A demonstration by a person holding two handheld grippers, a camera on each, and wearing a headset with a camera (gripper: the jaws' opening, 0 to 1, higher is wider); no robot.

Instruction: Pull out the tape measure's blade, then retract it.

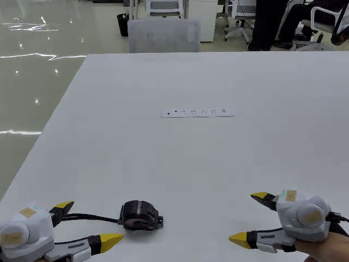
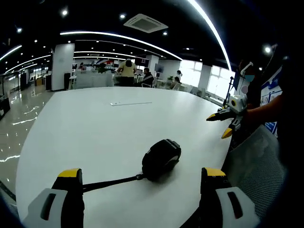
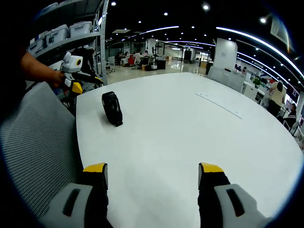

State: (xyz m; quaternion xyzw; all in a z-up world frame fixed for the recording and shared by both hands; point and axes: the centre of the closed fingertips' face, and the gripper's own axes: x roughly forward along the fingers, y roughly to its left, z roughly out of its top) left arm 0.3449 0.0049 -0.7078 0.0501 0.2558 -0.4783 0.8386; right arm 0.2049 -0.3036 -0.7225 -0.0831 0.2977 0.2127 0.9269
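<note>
Here the tape measure lies just before the left tongs.

Just ahead of the left hand-held gripper, matt black ribbed plastic on the tape measure. Beneath, smooth matt white tabletop. Far ahead-left, glossy reflective floor. Left of the right hand-held gripper, grey woven mesh on a chair.

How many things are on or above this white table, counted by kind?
Grippers: 2, the left gripper and the right gripper, both open
Tape measure: 1, black
Socket strip: 1, set in the tabletop
Total: 4
</note>
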